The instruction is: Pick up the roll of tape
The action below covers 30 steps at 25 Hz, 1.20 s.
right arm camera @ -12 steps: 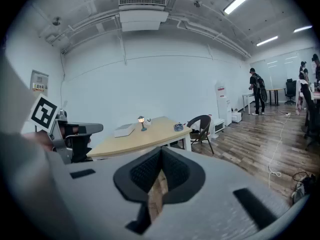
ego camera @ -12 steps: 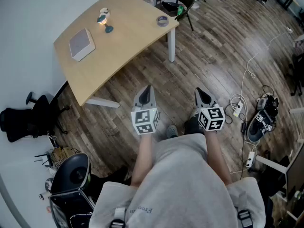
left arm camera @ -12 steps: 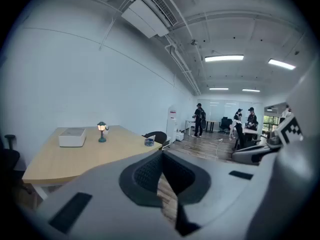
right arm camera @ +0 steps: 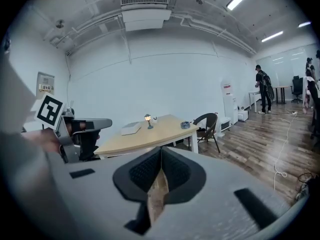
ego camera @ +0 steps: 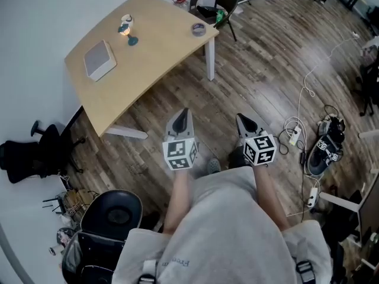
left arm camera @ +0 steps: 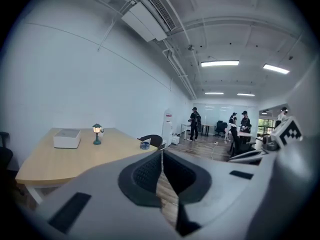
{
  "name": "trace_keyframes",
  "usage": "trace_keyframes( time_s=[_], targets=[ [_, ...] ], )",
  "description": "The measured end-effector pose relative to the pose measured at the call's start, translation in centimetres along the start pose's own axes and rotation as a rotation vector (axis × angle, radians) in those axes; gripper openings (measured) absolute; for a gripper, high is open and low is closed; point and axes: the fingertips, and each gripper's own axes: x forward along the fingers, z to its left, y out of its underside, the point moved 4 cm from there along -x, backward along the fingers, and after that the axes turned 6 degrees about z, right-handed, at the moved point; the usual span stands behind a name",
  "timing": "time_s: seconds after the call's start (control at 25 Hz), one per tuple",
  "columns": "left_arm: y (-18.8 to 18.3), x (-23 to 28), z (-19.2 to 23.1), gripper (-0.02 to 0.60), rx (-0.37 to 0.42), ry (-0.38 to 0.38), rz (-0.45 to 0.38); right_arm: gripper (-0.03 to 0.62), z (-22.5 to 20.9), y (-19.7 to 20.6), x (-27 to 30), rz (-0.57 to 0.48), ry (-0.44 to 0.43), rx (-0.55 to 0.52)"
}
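Tape roll (ego camera: 199,29), a small grey ring, lies flat at the far corner of the curved pale-wood tabletop (ego camera: 154,64). We hold left tool (ego camera: 183,113) and right tool (ego camera: 241,119) well apart from it, ribbed black pads pressed together, nothing between them.

Wooden table (ego camera: 155,61): white box (ego camera: 98,59) and small lamp (ego camera: 126,29) on top, apart. Black chair (ego camera: 213,2) at its far corner.

Roll of tape (ego camera: 198,29) tiny on far corner of table (ego camera: 148,70), detail unreadable. Dark chair (ego camera: 214,3) partly hidden behind table corner. Office chair (ego camera: 109,220) cut off by bottom edge. Distant people (left arm camera: 195,124) too small to tell apart.
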Motion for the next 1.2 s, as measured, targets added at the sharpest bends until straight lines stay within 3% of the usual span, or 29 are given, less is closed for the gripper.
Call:
trace_keyframes(
  time_s=[0.36, 0.48, 0.68, 1.2],
  targets=[
    [1.2, 0.6, 0.7, 0.017, -0.004, 0.025, 0.021, 0.075, -0.7, -0.2, 0.6, -0.077, 0.001, 0.08],
    [0.9, 2.3, 1.3, 0.108, -0.006, 0.03, 0.039, 0.122, -1.2, -0.6, 2.3, -0.067, -0.019, 0.1],
    [-0.4, 4.4, 1.6, 0.12, 0.003, 0.052, 0.05, 0.17, -1.8, -1.8, 4.3, -0.064, -0.032, 0.129],
    [-4.5, 15.2, -1.1, 0.12, 0.022, 0.139, 0.054, 0.182, -9.4, -7.2, 9.2, -0.115, -0.069, 0.143]
  ],
)
